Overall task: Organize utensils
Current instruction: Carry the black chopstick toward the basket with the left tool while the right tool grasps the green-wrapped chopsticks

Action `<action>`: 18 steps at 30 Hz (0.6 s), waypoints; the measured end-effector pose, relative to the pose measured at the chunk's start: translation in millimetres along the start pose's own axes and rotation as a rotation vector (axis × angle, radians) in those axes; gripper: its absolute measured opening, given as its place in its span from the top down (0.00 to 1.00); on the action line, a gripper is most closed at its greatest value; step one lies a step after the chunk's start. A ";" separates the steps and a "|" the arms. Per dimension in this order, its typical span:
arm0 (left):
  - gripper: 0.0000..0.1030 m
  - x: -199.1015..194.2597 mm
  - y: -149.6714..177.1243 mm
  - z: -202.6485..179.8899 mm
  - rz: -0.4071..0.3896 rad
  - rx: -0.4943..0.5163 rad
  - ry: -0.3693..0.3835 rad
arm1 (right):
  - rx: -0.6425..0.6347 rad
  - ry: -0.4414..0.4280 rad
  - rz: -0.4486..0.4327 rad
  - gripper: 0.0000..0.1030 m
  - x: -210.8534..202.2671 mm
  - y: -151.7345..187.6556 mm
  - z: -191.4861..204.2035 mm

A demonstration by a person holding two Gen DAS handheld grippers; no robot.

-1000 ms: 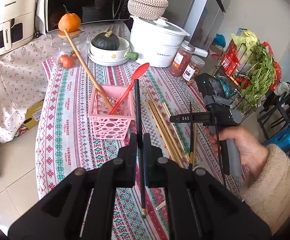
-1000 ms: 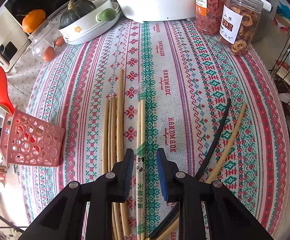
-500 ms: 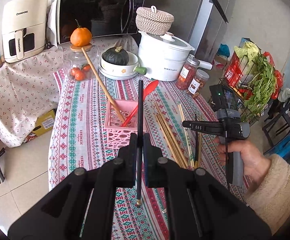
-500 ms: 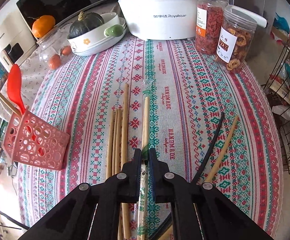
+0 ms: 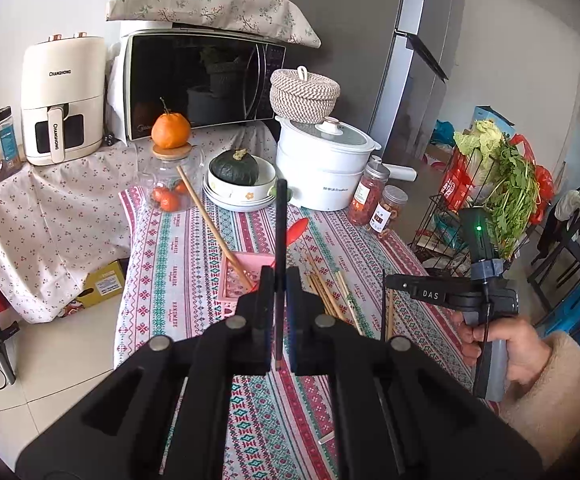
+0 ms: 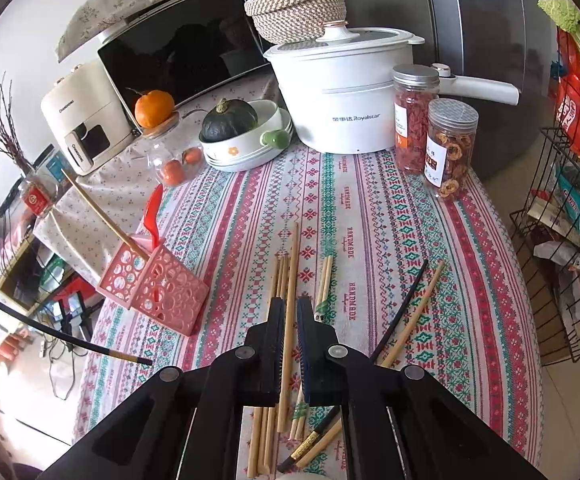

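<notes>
My left gripper [image 5: 277,280] is shut on a black chopstick [image 5: 281,232] and holds it upright above the table, over the pink basket [image 5: 242,280]. The basket [image 6: 158,284] holds a red spoon [image 6: 152,216] and a long wooden chopstick [image 6: 102,216]. My right gripper [image 6: 289,312] is shut on a wooden chopstick [image 6: 290,300], lifted off the pile of wooden chopsticks [image 6: 278,280] on the tablecloth. A black chopstick [image 6: 402,308] and a wooden one [image 6: 418,312] lie to the right. The left gripper's black chopstick shows at the left in the right wrist view [image 6: 70,340].
A white electric pot [image 6: 342,96], two jars [image 6: 434,132], a bowl with a squash [image 6: 242,136] and a glass jar with an orange on top [image 6: 166,140] stand at the table's far end. A wire rack [image 6: 562,240] of groceries stands at the right.
Both grippers have risen away from the table. The right gripper closed on a wooden chopstick and lifted it. The left gripper raised the black chopstick higher over the basket.
</notes>
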State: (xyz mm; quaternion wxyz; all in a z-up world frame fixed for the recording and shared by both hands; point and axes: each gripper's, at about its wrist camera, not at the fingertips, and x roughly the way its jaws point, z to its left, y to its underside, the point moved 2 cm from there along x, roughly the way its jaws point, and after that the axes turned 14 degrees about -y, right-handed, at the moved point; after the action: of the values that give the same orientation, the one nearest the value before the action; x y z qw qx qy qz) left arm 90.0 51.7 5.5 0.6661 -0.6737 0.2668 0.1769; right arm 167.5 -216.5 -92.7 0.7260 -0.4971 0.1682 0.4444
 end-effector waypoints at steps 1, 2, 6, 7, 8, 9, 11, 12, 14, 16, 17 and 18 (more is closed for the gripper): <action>0.94 -1.1 -0.3 -1.0 -0.005 0.002 0.003 | 0.007 0.012 0.022 0.81 5.6 0.8 -3.2; 0.94 -2.0 -0.3 -2.1 -0.008 0.005 0.005 | 0.014 0.023 0.044 0.76 12.1 1.3 -6.4; 0.94 -0.1 2.4 -4.8 -0.006 0.017 0.002 | 0.046 0.056 0.112 0.61 43.7 3.6 -21.5; 0.94 0.8 3.3 -4.1 -0.002 0.017 0.002 | 0.045 0.069 0.132 0.61 52.9 3.9 -24.1; 0.94 1.6 4.2 -3.3 0.003 0.017 0.003 | 0.041 0.085 0.150 0.61 61.8 4.4 -26.2; 0.94 2.7 5.0 -2.4 0.007 0.018 0.003 | 0.035 0.101 0.168 0.61 70.4 5.1 -27.4; 0.94 3.7 6.2 -2.1 0.013 0.021 0.001 | 0.017 0.136 0.197 0.61 86.2 5.0 -28.4; 0.94 4.4 6.6 -1.7 0.016 0.022 0.001 | 0.008 0.157 0.209 0.62 93.2 5.5 -28.8; 0.94 5.4 7.0 -0.8 0.021 0.022 0.001 | -0.001 0.189 0.227 0.63 104.8 6.9 -30.4; 0.94 6.3 6.7 -1.0 0.024 0.019 0.002 | -0.008 0.208 0.238 0.63 113.2 9.7 -32.4; 0.94 6.4 6.7 -0.8 0.024 0.017 0.002 | -0.030 0.220 0.233 0.64 114.7 10.0 -30.4; 0.94 6.1 6.4 -0.8 0.023 0.015 0.002 | -0.046 0.233 0.231 0.72 115.5 10.6 -28.5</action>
State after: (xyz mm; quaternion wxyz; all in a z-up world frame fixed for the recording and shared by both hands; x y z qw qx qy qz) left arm 90.9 50.4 -3.2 0.6685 -0.6659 0.2767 0.1818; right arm 227.8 -185.0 -190.9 0.6341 -0.5391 0.2970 0.4680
